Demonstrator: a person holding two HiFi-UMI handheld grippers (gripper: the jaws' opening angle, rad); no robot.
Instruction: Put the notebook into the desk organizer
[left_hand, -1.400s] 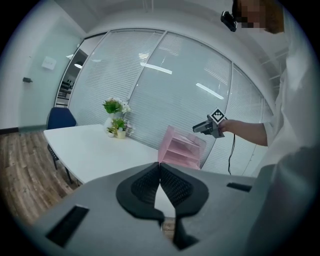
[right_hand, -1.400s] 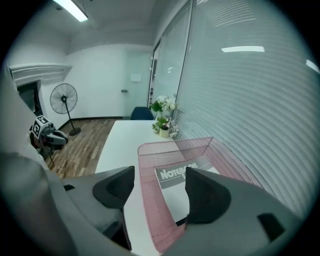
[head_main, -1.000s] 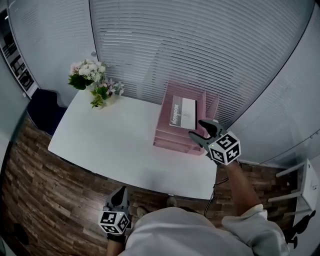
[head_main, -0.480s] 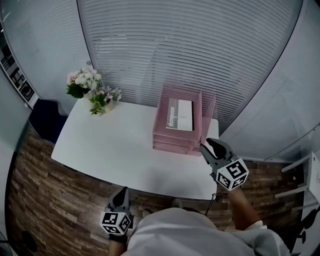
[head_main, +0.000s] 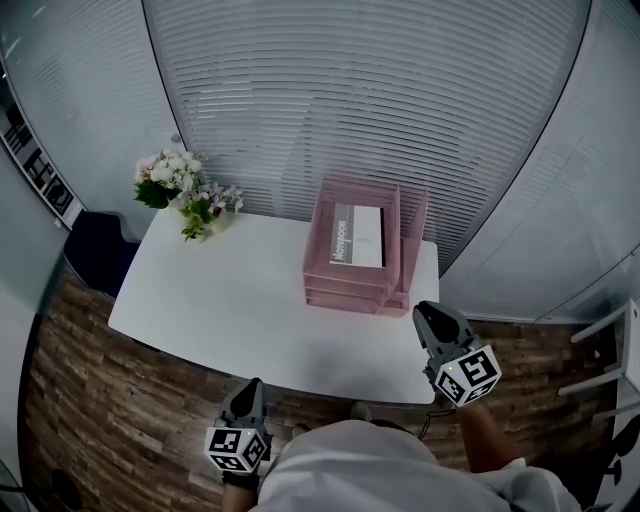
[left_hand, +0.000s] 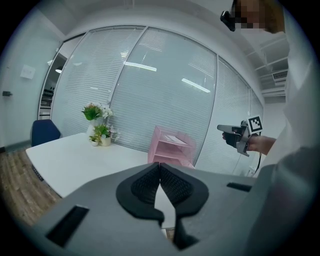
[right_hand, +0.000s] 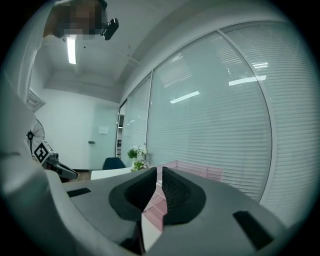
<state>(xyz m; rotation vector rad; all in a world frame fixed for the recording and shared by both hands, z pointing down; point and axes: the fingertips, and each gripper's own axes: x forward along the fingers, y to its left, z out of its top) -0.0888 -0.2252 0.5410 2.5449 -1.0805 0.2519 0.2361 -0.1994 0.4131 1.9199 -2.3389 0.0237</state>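
Right gripper (head_main: 431, 318), empty, has just been closing its jaws almost together, off the table's (head_main: 220, 300) near right corner; left gripper (head_main: 248, 392) is pressed together, empty. Notebook (head_main: 358, 236) lies in the desk organizer's (head_main: 345, 298) top tray near the far right corner, so the task looks done.

White shirt (head_main: 370, 468); grey hand-held grippers (head_main: 250, 386) bear marker cubes (head_main: 468, 374).

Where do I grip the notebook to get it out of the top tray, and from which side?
Take its near short edge, coming in level from the open front that faces you. The notebook lies flat in the top tray of the pink organizer, with walls behind and beside it, so that edge looks like the only free one: one jaw over, one under.
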